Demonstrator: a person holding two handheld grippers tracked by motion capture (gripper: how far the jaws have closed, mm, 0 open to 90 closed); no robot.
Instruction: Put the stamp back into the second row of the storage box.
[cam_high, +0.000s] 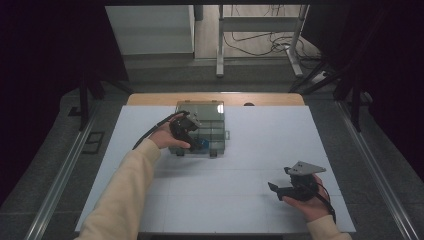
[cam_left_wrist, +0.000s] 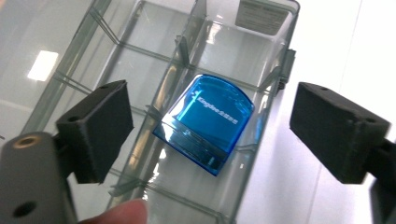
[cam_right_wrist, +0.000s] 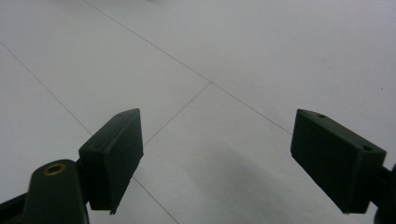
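Left gripper (cam_left_wrist: 205, 126) is hovering jaws wide over blue item (cam_left_wrist: 205, 122) in clear organizer box (cam_left_wrist: 140, 42), risking snagging dividers; right gripper (cam_right_wrist: 219, 158) is idling wide, empty.

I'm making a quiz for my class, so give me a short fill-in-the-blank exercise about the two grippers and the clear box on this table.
1. The small object in the clear compartment box is coloured ____.
2. The left gripper hovers over the box with its jaws ____.
3. The right gripper points at the bare ____ table surface.

Missing words: blue; open; white
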